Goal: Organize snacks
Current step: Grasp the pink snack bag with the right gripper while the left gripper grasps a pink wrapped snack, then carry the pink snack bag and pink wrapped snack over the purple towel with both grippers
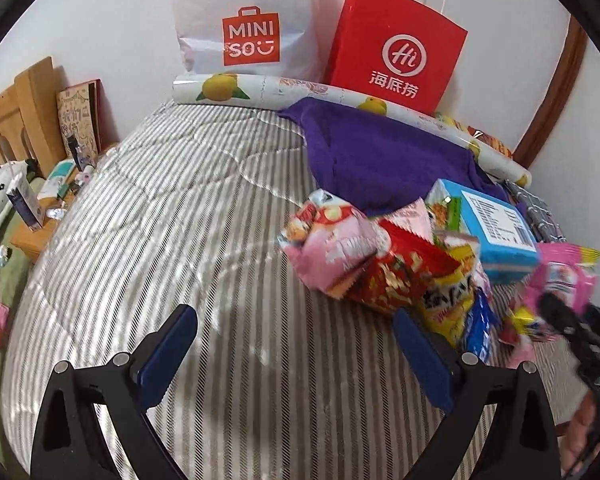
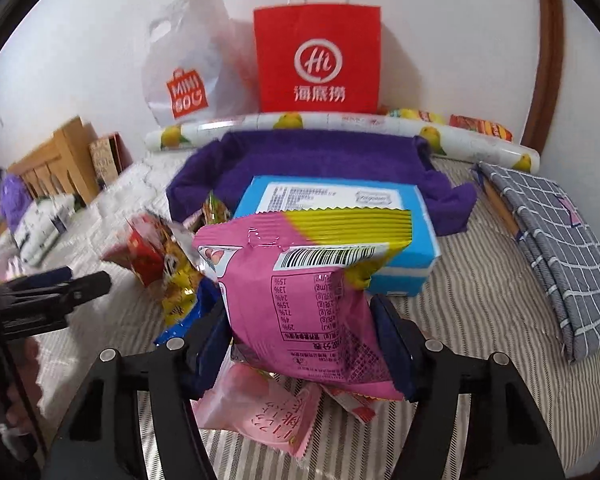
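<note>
A pink snack packet (image 2: 304, 312) is gripped between the jaws of the right gripper (image 2: 304, 344), just before the blue box (image 2: 340, 216). The left gripper (image 1: 296, 344) is held open and empty over the bed (image 1: 172, 208).

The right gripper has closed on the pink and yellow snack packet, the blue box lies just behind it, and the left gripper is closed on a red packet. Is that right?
Not quite. The left gripper holds nothing: the left wrist view shows its fingers spread wide over bare striped bedding. The rest stands: the right gripper grips the pink and yellow snack packet, with the blue box just behind.
</note>
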`<state>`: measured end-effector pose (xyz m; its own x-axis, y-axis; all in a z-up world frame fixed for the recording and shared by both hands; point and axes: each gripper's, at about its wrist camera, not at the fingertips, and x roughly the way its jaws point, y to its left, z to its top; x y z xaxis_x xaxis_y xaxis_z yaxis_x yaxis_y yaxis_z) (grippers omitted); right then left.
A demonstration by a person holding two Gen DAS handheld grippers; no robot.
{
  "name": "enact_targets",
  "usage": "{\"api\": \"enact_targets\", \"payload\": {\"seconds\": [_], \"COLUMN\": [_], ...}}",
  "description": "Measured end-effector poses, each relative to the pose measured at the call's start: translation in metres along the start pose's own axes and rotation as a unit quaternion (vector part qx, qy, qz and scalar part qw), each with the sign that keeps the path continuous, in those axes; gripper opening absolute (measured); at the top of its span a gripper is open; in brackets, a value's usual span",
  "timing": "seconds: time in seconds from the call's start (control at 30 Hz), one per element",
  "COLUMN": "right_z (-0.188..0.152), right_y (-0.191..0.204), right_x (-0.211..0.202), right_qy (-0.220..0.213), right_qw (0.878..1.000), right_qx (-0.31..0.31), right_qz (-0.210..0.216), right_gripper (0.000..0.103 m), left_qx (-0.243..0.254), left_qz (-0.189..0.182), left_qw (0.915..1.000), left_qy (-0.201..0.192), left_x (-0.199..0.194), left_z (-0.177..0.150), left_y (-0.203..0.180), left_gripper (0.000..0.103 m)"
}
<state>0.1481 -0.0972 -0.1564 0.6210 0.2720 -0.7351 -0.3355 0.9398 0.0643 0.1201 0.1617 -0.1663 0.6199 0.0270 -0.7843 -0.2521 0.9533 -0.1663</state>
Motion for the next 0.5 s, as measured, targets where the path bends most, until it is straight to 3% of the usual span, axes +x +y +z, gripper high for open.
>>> {"api": "enact_targets", "payload": {"seconds": [0.37, 0.5], "right_z": [0.002, -0.003], "right_y": [-0.049, -0.065], "right_x": [-0.038, -0.039], "right_qy": [-0.019, -0.010], "right_qw": [0.997, 0.996], "right_qx": [0.045, 0.060], "right_qz": [-0.052, -0.065], "right_gripper": [0.067, 0.067], "left_qx": [-0.032, -0.026], "left_qz": [0.007, 0.005], "left_qw": [0.9994, 0.9993], "left_qy": [0.004, 0.026], "left_x": [0.015, 0.036], "left_z": [0.041, 0.053], "left_y": [0.012, 0.007], "left_gripper": [0.098, 0.098]}}
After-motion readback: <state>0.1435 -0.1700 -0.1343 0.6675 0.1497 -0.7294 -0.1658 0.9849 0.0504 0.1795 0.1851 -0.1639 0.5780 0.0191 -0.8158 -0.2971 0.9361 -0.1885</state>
